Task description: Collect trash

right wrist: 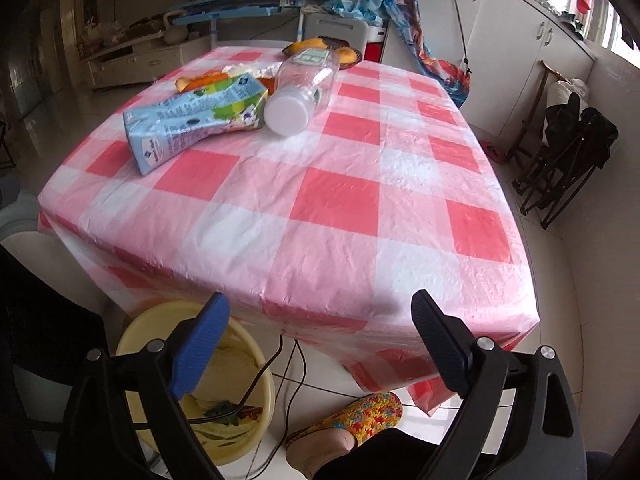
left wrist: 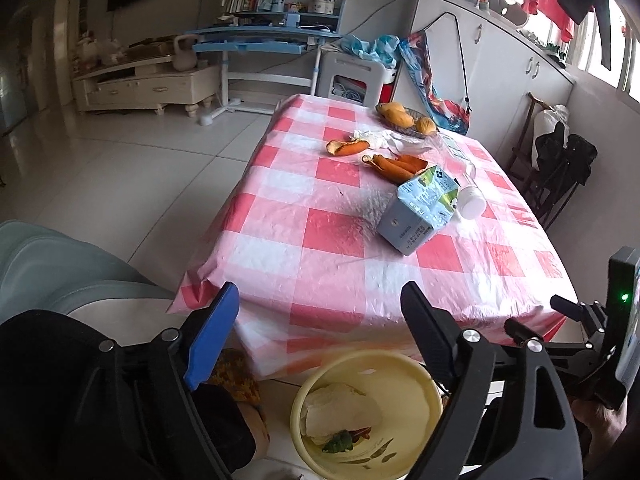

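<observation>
Yellow bin (left wrist: 416,376) holds some scraps | carton (right wrist: 192,120), bottle (right wrist: 300,88), peels (left wrist: 396,166) remain on table (right wrist: 336,216) | your left gripper (left wrist: 320,320) and right gripper (right wrist: 320,332) gape empty

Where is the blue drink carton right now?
The blue drink carton lies on its side on the checked tablecloth, mid-table in both wrist views, beside the clear bottle, with orange peels just behind it.
</observation>
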{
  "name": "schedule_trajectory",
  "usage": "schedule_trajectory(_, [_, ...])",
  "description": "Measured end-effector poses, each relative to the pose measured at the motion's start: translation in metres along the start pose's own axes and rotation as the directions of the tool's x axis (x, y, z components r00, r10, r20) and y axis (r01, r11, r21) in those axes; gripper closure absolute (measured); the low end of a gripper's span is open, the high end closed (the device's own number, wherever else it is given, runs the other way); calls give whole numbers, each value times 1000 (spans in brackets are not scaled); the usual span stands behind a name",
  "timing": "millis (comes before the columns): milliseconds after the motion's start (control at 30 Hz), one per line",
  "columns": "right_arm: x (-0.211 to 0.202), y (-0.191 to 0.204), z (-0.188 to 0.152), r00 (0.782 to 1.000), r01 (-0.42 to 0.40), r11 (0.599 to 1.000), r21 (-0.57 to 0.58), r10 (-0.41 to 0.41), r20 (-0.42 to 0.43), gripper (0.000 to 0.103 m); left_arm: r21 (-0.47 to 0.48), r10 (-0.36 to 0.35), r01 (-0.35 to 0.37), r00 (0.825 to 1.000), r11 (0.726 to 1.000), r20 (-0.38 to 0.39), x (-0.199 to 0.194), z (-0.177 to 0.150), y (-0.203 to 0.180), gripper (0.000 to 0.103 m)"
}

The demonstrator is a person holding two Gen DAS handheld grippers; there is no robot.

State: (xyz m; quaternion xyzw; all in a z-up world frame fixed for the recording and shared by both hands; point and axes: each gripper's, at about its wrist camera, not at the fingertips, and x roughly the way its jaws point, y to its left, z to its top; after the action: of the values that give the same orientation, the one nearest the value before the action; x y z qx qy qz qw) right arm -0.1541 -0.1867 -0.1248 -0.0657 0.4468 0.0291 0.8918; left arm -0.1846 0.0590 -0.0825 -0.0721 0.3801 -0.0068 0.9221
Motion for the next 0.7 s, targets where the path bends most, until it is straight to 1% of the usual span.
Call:
schedule_trajectory(133, [-3, -6, 3, 1000, -7, 999, 31, 7, 17, 13, 4, 15, -15, 1000, 1000, 11, 1, 0, -2, 23])
schedule_trajectory(333, [-12, -17, 6, 998, -36, 997, 74, 31, 55, 13, 15, 44, -44, 998, 999, 51, 0, 4, -7, 23])
schedule_trajectory(567, [-16, -27, 11, 995, -69, 991, 114, 60, 86, 12, 43, 62, -66, 995, 997, 83, -1, 8, -25, 23])
schedule_trajectory(700, [-19, -29, 13, 993, -71, 991, 111, 59, 103, 11, 65, 60, -67, 992, 996, 107, -3, 9, -39, 18])
